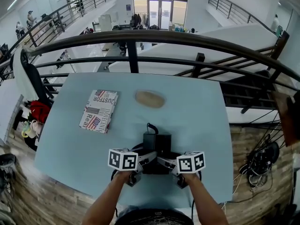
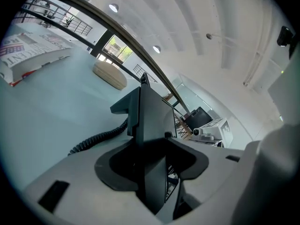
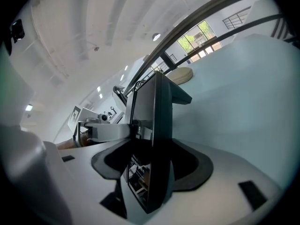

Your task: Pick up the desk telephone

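Nearest in, the left gripper (image 1: 150, 158) and right gripper (image 1: 162, 161) hang over the table's (image 1: 197, 111) near edge. Each has its jaws apart around one side of the desk telephone (image 1: 157, 142), pads not yet pressing. The phone looks stiff, light and slick, with a loose handset. Best to clamp both sides and lift level.

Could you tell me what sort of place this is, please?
Probably an office building's upper gallery: a dark curved metal railing, furniture on the floor below, a black desk telephone.
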